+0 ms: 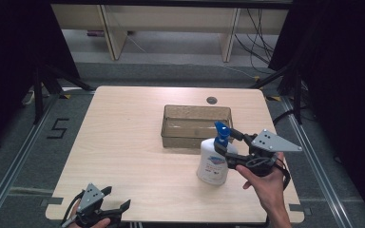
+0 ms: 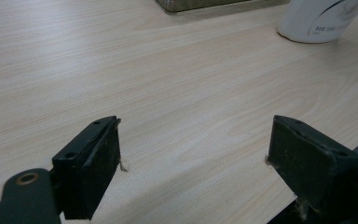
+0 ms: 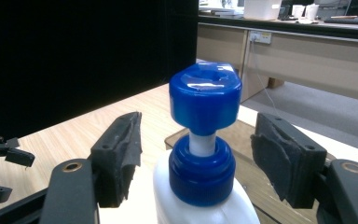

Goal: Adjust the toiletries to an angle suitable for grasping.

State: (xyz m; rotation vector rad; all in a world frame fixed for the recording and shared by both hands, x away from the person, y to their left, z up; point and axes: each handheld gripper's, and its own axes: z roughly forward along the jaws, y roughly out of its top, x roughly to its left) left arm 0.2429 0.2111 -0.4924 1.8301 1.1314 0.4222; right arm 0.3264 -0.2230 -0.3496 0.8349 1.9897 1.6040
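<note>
Nearest to me, at the front left corner of the table [image 1: 123, 142], I hold my left gripper [image 1: 115, 199] low over the wood. Its jaws stand wide apart and there is nothing between them — in the left gripper view I see only bare light wood grain between the two black pads [image 2: 93, 168].

More forward and on the right side, my right hand [image 1: 266, 183] holds my right gripper [image 1: 227, 140] at the pump bottle [image 1: 213, 164]. The bottle is white with a blue label, it stands upright on the table, near the right front part. In the right gripper view the blue pump head [image 3: 205, 100] and the blue collar [image 3: 202, 170] under it are between my two jaws, but the jaws are open and a gap shows on each side. They do not touch the neck, so the gripper holds nothing. The worn pads [image 3: 129, 140] are at about the height of the white stem between the head and the collar.

Just behind the bottle lies a clear brownish tray [image 1: 196, 126], rectangular — the bottle is just beside its front right corner. I cannot tell if they touch. Beyond the tray there is a small round dark grommet [image 1: 212, 100] in the table top, near the far edge.

Behind the table I see grey floor and the legs of a light wooden bench [image 1: 114, 33].
</note>
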